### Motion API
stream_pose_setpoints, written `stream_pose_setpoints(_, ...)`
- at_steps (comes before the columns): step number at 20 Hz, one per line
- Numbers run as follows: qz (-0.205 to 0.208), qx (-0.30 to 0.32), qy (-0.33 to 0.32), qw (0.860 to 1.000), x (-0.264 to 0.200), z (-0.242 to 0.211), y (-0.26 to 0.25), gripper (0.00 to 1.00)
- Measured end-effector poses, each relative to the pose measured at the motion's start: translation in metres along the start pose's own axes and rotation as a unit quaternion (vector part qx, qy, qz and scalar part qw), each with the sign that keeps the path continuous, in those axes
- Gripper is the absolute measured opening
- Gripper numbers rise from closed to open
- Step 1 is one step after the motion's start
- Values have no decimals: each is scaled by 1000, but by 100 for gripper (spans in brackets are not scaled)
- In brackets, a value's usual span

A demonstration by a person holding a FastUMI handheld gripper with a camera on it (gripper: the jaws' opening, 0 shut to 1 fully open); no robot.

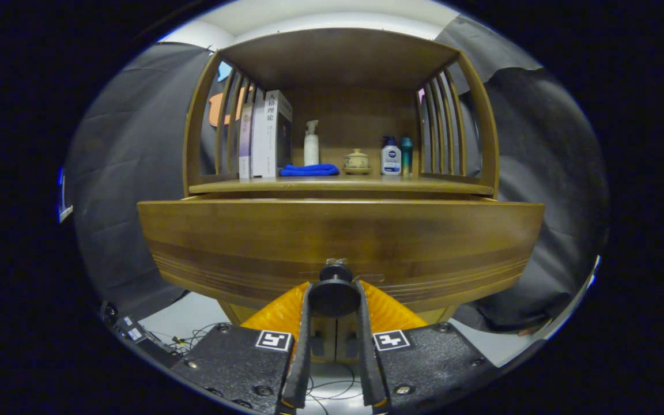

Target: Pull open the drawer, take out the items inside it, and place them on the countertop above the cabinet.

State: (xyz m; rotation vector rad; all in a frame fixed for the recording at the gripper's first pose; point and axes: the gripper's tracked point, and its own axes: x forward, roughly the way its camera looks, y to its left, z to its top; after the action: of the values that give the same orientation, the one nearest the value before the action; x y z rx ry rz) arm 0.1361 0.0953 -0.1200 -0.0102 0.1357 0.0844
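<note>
Gripper, lower centre: clamped on drawer knob. Risk: round knob slipping free if pulled off-axis.

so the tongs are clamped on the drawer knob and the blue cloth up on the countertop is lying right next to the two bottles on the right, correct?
Not quite. In the gripper view the tongs are indeed shut on the drawer knob, but the blue cloth lies toward the left of the countertop, between the books and the small lidded pot, in front of the white spray bottle. The two bottles stand apart, beyond the pot.
</note>
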Motion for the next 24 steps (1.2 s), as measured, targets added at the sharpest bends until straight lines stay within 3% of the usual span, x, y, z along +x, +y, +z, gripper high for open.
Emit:
stream_pose_setpoints(18, -1, -3, -1, 1000, -48, -24, 0, 39)
stream_pose_setpoints(24, -13, 13, -50, 999, -78, 32, -29, 93)
